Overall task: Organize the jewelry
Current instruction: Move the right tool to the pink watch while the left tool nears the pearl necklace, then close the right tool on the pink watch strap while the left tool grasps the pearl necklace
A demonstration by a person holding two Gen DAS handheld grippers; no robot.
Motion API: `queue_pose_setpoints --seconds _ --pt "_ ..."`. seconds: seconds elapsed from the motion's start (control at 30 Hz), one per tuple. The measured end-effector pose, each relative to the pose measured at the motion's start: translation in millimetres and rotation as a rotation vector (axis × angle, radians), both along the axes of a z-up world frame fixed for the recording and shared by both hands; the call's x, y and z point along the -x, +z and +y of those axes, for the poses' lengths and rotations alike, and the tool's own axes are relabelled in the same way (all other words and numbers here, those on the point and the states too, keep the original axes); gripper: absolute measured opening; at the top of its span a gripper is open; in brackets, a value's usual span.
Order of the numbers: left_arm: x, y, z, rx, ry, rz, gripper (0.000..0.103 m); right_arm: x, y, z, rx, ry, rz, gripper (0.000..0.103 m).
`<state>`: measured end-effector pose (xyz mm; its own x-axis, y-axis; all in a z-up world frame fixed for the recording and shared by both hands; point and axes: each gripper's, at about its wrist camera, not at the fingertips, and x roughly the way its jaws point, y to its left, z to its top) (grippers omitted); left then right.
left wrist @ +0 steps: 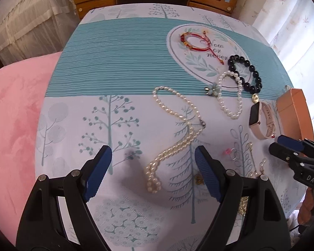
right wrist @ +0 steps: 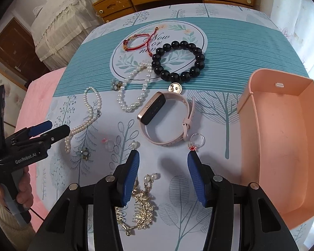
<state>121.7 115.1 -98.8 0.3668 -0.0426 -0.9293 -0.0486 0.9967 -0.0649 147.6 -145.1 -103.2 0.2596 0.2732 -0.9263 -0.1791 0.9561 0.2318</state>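
Pearl necklace (left wrist: 173,133) stretches lengthwise away from left hand-held gripper (left wrist: 152,167)

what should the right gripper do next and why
Probably ease forward and down onto the watch, then close on its strap. The right gripper is open and holds nothing, the watch lies just ahead of its fingers, and the pink box sits open beside it with nothing visible inside.
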Motion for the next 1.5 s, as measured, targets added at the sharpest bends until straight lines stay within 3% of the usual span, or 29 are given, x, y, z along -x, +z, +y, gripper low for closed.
queue_pose_setpoints --seconds 0.17,0.3,0.43,0.6,0.67,0.77,1.0,1.13,1.2,1.37,1.5 --pt "-18.2 -9.2 -19.6 0.039 -0.119 0.071 0.08 -10.2 -7.9 -1.8 -0.015 -0.024 0.024 0.05" --pt "-32.1 -7.0 -13.9 0.099 -0.119 0.119 0.08 -18.9 -10.8 -5.0 -0.048 -0.043 0.05 0.05" --pt "-38.1 1.5 1.2 0.077 -0.098 0.133 0.078 -23.7 -10.2 -12.0 -0.095 -0.074 0.065 0.05" --pt "-23.6 -3.6 4.8 0.048 -0.145 0.188 0.064 -26.9 -9.1 -11.8 -0.097 -0.084 0.068 0.05" --pt "-16.5 -10.7 4.6 0.026 -0.152 0.219 0.048 -29.0 -8.9 -11.9 -0.106 -0.087 0.075 0.05" --pt "-9.7 -22.1 6.0 0.013 -0.14 0.266 0.037 -32.6 -9.0 -12.5 -0.121 -0.093 0.084 0.05" --pt "-7.7 -24.7 2.0 -0.022 -0.119 0.253 0.035 -42.4 -11.4 -13.3 -0.149 -0.114 0.116 0.049" --pt "-10.9 -24.0 -13.5 -0.063 -0.139 0.255 0.007 -47.2 -13.0 -17.3 -0.178 -0.121 0.158 0.049" --pt "-9.8 -23.1 -18.2 -0.094 -0.142 0.255 0.006 -51.0 -14.9 -20.2 -0.199 -0.134 0.188 0.049" --pt "-11.0 -19.8 -19.5 -0.022 -0.097 0.255 0.003 -60.0 -21.6 -22.9 -0.228 -0.159 0.229 0.048" --pt "-3.9 7.3 -11.4 0.081 -0.047 0.191 0.0 -65.4 -22.8 -17.7 -0.156 -0.151 0.213 0.034"
